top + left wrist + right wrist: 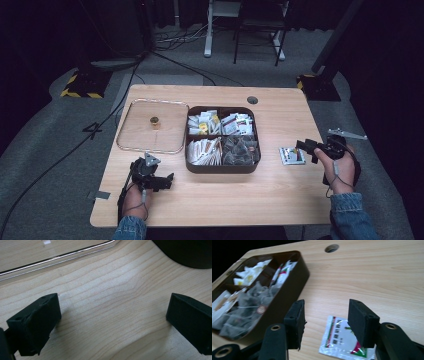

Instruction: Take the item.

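Left gripper (113, 322) low in frame, jaws wide over bare table (112, 290). Right gripper (325, 320) jaws apart above packet (342, 340), probably not touching; box (287, 290) upper left.

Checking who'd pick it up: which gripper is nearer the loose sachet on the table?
Right. The right gripper hovers at the sachet, jaws open; the left gripper sits beyond the compartment box.

Dark square four-compartment box (222, 168) sits open mid-table, filled with sachets and tea bags | your white foil sachet with red-green print (292, 155) lies flat to its right | clear rectangular lid (152, 126) rests left of the box.
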Motion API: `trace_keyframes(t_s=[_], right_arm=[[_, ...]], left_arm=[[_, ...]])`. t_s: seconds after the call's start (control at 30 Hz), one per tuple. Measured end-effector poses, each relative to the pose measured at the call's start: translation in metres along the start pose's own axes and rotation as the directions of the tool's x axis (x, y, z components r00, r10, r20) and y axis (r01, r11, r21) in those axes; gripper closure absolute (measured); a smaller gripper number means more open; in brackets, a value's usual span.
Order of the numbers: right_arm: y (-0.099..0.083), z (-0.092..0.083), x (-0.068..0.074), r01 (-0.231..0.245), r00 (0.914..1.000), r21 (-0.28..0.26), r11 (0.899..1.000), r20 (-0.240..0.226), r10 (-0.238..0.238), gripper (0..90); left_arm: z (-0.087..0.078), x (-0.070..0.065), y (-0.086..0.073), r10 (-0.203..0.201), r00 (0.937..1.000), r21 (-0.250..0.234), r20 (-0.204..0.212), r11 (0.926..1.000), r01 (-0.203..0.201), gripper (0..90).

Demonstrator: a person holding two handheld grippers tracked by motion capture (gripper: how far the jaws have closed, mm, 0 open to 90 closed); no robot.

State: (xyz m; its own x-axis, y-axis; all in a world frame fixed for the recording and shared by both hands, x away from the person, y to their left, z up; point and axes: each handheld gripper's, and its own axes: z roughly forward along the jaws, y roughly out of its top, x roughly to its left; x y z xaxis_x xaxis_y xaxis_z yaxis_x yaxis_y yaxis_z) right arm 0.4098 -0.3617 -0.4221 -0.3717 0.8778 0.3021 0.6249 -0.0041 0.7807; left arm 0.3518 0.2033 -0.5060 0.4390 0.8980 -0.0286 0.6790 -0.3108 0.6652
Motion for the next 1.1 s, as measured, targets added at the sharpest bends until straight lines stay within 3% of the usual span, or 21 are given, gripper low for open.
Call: trace_keyframes(t_s=[0.23,0.4,0.6,0.67,0.7,0.77,0.93,1.1], right_arm=[[0.001,-0.014,0.028,0.086,0.9939,-0.03,0.996,-0.067,-0.087,48.3],[-0.003,-0.02,0.047,0.145,0.982,-0.036,0.989,-0.117,-0.149,48.3],[-0.012,-0.023,0.068,0.184,0.9682,-0.018,0.983,-0.169,-0.185,48.4],[-0.016,-0.021,0.074,0.203,0.9615,-0.009,0.979,-0.187,-0.201,48.3],[-0.02,-0.02,0.079,0.221,0.9541,0.0,0.975,-0.207,-0.216,48.0],[-0.022,-0.019,0.082,0.23,0.9498,0.001,0.973,-0.218,-0.224,47.6],[-0.035,-0.014,0.093,0.295,0.9183,-0.024,0.955,-0.27,-0.29,46.2],[-0.052,-0.003,0.098,0.323,0.908,0.015,0.946,-0.287,-0.305,46.2]], left_arm=[[0.0,0.0,0.0,0.0,1.0,0.0,0.0,1.0,0.0,0.0],[0.0,0.0,0.0,0.0,1.0,0.0,0.0,1.0,0.0,0.0],[0.0,0.0,0.0,0.0,1.0,-0.001,0.0,1.0,0.0,0.0],[0.0,0.0,0.0,0.0,1.0,-0.001,0.0,1.0,0.0,0.0],[0.0,0.0,0.0,0.0,1.0,0.0,0.0,1.0,0.0,0.0],[0.0,0.0,0.0,0.0,1.0,-0.001,0.0,1.0,0.0,0.0],[0.0,0.0,0.0,0.0,1.0,-0.001,0.0,1.0,0.0,0.0],[0.0,0.0,0.0,0.0,1.0,-0.001,0.0,1.0,0.0,0.0]])
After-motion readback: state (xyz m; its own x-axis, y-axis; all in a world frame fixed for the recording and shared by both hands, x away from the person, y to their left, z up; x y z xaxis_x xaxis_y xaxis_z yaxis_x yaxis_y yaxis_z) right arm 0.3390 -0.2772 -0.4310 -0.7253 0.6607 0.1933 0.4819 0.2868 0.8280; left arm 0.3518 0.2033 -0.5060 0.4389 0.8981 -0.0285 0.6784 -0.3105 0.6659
